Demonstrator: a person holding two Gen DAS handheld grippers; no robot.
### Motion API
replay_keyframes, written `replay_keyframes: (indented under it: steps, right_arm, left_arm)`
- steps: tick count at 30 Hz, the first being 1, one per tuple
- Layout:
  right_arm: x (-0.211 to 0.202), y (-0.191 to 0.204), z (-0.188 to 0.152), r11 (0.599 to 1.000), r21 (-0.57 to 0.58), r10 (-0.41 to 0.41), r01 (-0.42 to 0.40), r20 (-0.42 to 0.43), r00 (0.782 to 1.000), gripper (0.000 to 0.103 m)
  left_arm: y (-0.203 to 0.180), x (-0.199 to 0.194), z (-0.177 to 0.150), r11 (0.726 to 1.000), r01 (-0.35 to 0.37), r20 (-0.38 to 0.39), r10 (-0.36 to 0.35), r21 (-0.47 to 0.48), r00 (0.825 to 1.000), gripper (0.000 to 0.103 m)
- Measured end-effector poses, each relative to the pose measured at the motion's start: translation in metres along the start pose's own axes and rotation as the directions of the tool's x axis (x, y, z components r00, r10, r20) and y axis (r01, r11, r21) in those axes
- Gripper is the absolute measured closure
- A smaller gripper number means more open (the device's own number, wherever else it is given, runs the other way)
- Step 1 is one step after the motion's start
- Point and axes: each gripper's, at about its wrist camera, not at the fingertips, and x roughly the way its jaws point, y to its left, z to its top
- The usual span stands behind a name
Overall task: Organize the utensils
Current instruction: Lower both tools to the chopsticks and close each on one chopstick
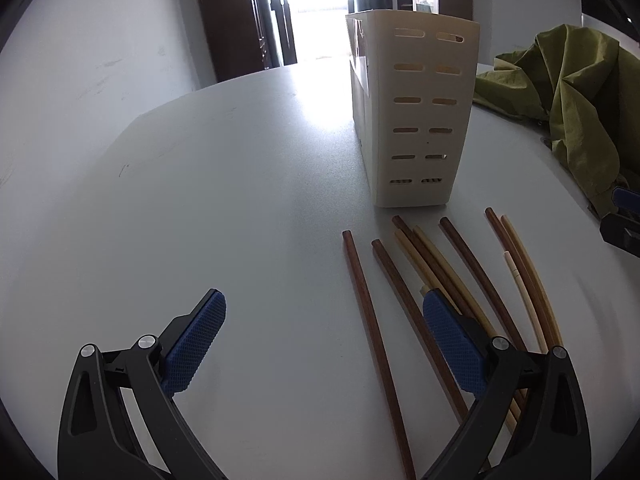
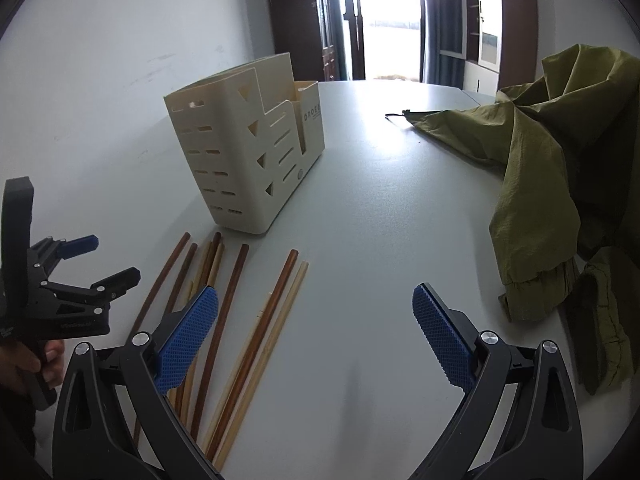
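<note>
Several chopsticks, dark brown and pale wood, lie loose on the white table in front of a cream slotted utensil holder (image 1: 416,116). In the left wrist view the chopsticks (image 1: 460,280) lie right of centre. My left gripper (image 1: 324,328) is open and empty above the table, its right finger over the chopsticks. In the right wrist view the holder (image 2: 248,152) stands at the upper left and the chopsticks (image 2: 240,320) lie below it. My right gripper (image 2: 316,320) is open and empty, just right of the chopsticks. The left gripper (image 2: 108,256) shows at the far left, open.
A crumpled olive-green cloth (image 2: 560,184) lies on the right side of the table and also shows in the left wrist view (image 1: 572,100). The white table (image 2: 380,208) reaches back toward a bright doorway (image 2: 384,16). A white wall is on the left.
</note>
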Motion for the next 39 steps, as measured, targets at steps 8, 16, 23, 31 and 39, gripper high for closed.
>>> replay_keyframes:
  steps: [8,16,23,31,39]
  right_arm:
    - [0.038,-0.004,0.018,0.999,0.052,0.016,-0.008,-0.157,0.987,0.005]
    - [0.064,-0.006,0.022,0.997,0.081,0.019,0.002,-0.251,0.968,0.005]
    - [0.085,-0.006,0.027,0.996,0.083,-0.005,0.032,-0.314,0.949,0.022]
    - [0.1,-0.011,0.031,0.994,0.096,-0.02,0.057,-0.345,0.938,0.035]
    - [0.112,-0.007,0.036,0.995,0.083,-0.029,0.064,-0.362,0.932,0.043]
  left_arm:
    - [0.011,0.034,0.025,0.998,0.037,-0.16,-0.046,-0.059,0.986,0.007]
    - [0.016,0.048,0.038,0.996,0.067,-0.241,-0.081,-0.066,0.967,0.016]
    - [0.02,0.064,0.047,0.988,0.111,-0.293,-0.137,-0.103,0.946,0.028]
    - [0.015,0.077,0.053,0.99,0.108,-0.328,-0.132,-0.092,0.935,0.042]
    - [0.02,0.084,0.052,0.989,0.119,-0.344,-0.142,-0.089,0.928,0.049]
